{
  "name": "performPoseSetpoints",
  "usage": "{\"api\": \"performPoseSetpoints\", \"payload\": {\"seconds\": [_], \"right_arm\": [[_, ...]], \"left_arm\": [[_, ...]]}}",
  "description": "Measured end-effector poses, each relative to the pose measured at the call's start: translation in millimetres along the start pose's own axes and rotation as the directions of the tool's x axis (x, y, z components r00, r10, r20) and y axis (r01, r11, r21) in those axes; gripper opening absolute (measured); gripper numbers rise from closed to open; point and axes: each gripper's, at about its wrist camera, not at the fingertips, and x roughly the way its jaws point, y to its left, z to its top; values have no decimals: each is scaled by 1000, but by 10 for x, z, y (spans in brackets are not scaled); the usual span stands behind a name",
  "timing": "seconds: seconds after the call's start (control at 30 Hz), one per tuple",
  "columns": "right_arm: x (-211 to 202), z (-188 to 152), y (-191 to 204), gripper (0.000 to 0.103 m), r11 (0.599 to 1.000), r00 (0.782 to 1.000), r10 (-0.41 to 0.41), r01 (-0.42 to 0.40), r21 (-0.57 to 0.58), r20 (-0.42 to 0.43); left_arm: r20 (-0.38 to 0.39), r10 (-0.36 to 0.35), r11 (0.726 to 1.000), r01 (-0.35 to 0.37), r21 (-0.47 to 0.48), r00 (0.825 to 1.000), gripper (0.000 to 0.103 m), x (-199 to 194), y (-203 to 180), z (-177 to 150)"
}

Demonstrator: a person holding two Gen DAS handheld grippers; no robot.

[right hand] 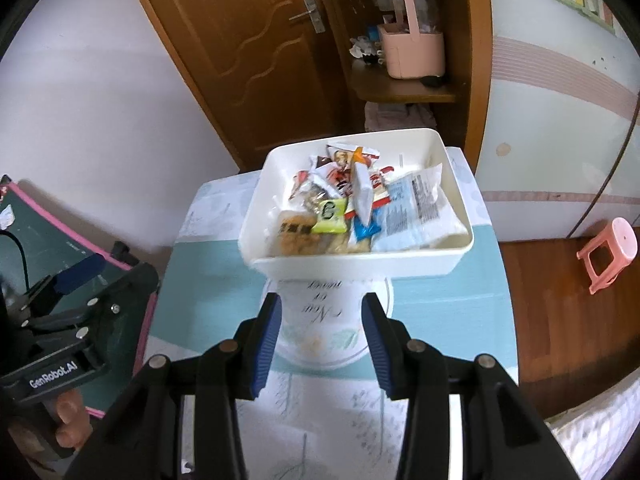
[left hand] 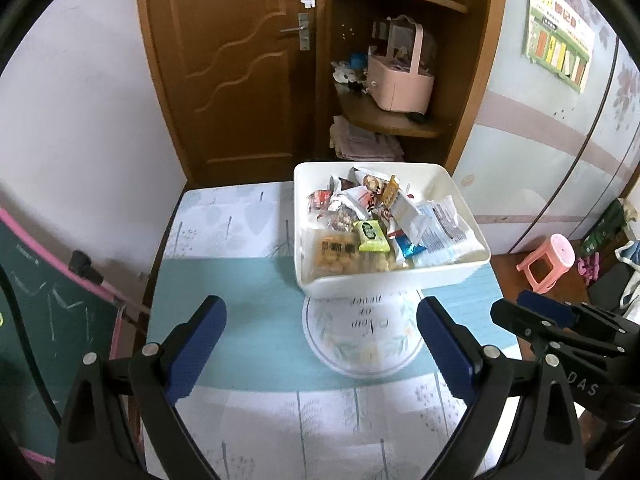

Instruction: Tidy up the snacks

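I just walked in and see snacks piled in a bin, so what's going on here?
A person is tidying snacks with a handheld gripper in each hand. The snack packets all sit in the white bin, which rests on the table beside a round printed mat. The left gripper and the right gripper both hang open over the table short of the bin, holding nothing.

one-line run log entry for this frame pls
stage: snacks all in white bin | bin: overlaps round mat | left claw: open, empty | right claw: open, empty
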Motion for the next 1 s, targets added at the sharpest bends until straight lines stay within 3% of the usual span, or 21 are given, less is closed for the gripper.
{"api": "performPoseSetpoints", "payload": {"seconds": [0.43, 1.0], "right_arm": [[-521, -362, 220, 43, 1000, 999, -15, 14, 20, 42], [-724, -550, 351, 46, 999, 997, -33, 33, 6, 73]], "left_arm": [[20, 54, 998, -54, -18, 998, 96, -582, 66, -372], [31, 84, 996, -83, -31, 996, 96, -809, 97, -492]]}}
